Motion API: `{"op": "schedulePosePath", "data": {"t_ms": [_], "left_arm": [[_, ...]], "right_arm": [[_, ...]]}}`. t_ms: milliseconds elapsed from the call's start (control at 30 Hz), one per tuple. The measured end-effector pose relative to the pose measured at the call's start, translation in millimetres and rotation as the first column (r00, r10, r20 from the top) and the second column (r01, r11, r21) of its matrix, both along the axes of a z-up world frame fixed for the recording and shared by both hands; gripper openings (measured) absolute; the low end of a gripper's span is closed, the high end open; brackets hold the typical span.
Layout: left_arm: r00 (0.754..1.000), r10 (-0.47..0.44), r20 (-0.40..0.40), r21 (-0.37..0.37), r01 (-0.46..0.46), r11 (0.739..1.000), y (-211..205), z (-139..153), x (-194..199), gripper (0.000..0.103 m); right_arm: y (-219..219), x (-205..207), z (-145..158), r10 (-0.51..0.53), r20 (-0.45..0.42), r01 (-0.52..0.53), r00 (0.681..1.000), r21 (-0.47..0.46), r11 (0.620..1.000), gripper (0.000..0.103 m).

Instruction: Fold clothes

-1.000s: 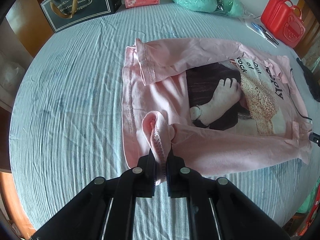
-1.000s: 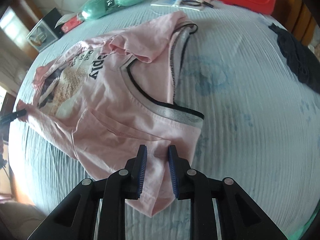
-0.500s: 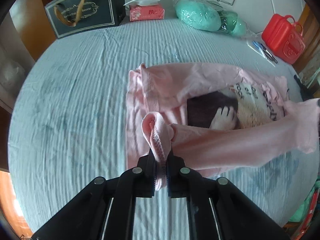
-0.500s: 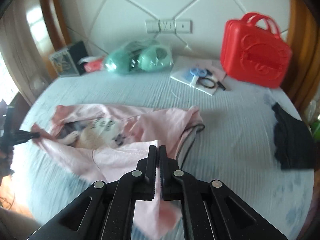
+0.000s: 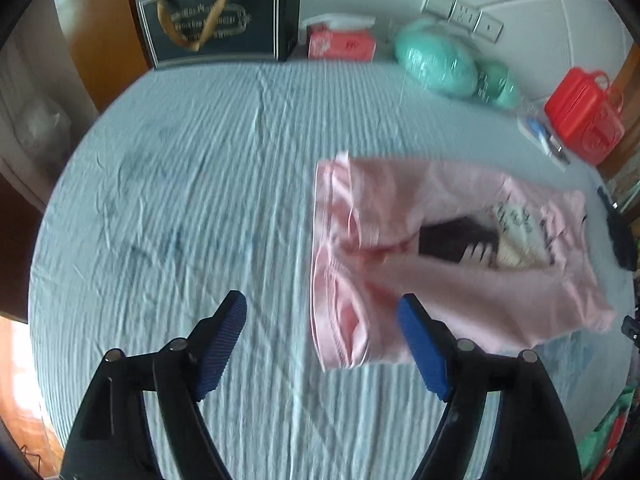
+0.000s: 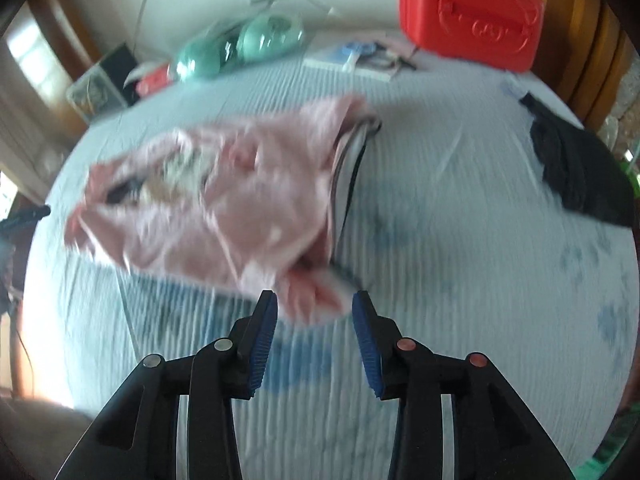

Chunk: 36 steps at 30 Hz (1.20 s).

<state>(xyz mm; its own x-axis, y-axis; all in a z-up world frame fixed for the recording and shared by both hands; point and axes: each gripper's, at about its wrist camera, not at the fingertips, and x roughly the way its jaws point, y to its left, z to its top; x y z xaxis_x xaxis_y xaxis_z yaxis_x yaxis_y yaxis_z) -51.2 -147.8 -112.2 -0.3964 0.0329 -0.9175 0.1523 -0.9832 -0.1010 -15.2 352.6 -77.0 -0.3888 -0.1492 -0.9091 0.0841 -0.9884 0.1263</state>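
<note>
A pink printed T-shirt [image 5: 460,256] lies partly folded on the pale blue bedsheet [image 5: 180,200], its near long side folded over the print. My left gripper [image 5: 322,344] is open and empty, just off the shirt's hem end, with its right finger over the cloth edge. In the right wrist view the shirt [image 6: 224,208] is blurred by motion, collar end nearest. My right gripper [image 6: 314,312] is open and empty, with a bunched pink corner lying just beyond its fingertips.
A dark gift bag [image 5: 220,20], a red tissue box [image 5: 340,42] and green wrapped bundles [image 5: 448,64] stand along the headboard. A red plastic case [image 6: 468,12] and stationery [image 6: 360,60] are at the back right. A black garment [image 6: 580,176] lies at the right.
Both grippers were shut on the shirt's near edge, lifted it and carried it over the print. Now both have opened and let go, and the folded edge lies on the shirt.
</note>
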Motion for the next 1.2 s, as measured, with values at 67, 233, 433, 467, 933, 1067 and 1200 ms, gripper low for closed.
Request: {"op": "schedulePosePath", "data": {"t_ms": [67,233,433,467,933,1067,1200], "left_arm": [[1.000,-0.008,0.029,0.010,0.008,1.000,6,-17,2,0.078],[0.994,-0.043,0.102,0.009,0.043,0.999,24,-43,3,0.022],[0.990,-0.015,0.138,0.016,0.013,1.000,15,-43,7,0.022],[0.990,-0.010,0.139,0.036,0.005,0.999,13,-40,8,0.022],[0.995,-0.033,0.096,0.026,0.031,0.999,30,-27,-8,0.077],[0.983,-0.016,0.185,0.006,0.016,1.000,23,-46,-7,0.077],[0.992,0.001,0.125,0.061,-0.009,0.998,7,-20,-20,0.077]], "right_arm": [[-8,1,-11,0.027,0.008,-0.027,1.000,0.008,1.000,0.039],[-3,-21,-33,0.002,0.069,-0.004,0.998,0.033,0.999,0.004],[88,-25,-27,-0.329,0.126,0.311,0.936,0.147,0.939,0.017],[97,-21,-24,-0.351,0.133,0.336,0.927,0.125,0.933,0.021],[21,-39,-37,-0.122,0.176,0.155,0.977,-0.192,0.969,0.029],[37,-39,-65,-0.178,0.270,0.221,0.946,-0.140,0.965,0.025],[44,-47,-35,-0.170,0.223,0.197,0.960,-0.107,0.974,0.037]]}}
